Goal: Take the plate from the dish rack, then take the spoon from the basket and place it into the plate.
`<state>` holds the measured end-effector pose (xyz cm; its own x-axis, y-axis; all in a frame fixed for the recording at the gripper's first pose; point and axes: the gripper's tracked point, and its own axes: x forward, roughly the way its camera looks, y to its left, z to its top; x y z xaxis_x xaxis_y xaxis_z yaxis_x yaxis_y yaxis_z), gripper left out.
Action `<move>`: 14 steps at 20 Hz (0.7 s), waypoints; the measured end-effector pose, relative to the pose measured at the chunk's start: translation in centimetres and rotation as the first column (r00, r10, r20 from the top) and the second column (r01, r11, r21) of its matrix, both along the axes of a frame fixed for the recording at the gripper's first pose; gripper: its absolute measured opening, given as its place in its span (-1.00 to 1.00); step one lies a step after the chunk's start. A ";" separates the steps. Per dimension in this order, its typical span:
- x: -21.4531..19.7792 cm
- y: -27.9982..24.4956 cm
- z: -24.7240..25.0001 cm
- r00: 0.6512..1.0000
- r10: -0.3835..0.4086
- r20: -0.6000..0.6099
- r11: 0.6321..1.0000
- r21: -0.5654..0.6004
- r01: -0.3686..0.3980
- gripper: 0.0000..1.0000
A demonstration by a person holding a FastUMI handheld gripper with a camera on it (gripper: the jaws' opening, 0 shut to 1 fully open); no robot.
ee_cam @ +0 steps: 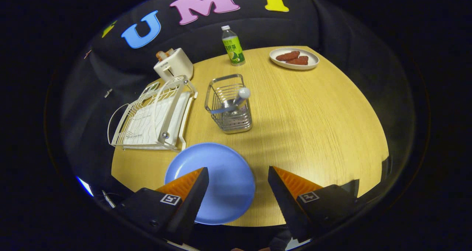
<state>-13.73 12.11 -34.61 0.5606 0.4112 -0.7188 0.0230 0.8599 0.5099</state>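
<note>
Hovering claw (238, 173) wide open, empty; blue plate (221, 177) flat at table (313, 133) near edge, between fingers; basket (229, 105) beyond.

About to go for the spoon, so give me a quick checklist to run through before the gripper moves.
1. Round blue plate out of the white wire dish rack and flat on the wooden table: ok.
2. Gripper open, fingers holding nothing: ok.
3. Spoon in the metal wire basket, white round end sticking up: ok.
4. Path from fingers to basket free: ok.
5. Spoon free of the wires: cannot tell.
</note>
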 end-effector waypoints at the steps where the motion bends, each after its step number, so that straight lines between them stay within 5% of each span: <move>1: 0.6 -0.2 1.4 0.999 0.013 0.048 1.000 -0.014 -0.013 0.99; 4: 2.2 0.0 6.5 0.974 0.072 0.216 0.997 -0.034 -0.066 0.98; 8: 5.7 -1.1 12.8 0.898 0.145 0.415 0.987 -0.126 -0.101 0.97; 11: 8.9 -3.4 13.9 0.877 0.162 0.452 0.974 -0.216 -0.068 0.96; 14: 11.0 -4.9 11.7 0.895 0.181 0.408 0.960 -0.272 -0.070 0.93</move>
<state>-2.74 7.18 -22.96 0.7899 0.3416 -0.5093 -0.2642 0.9390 0.2201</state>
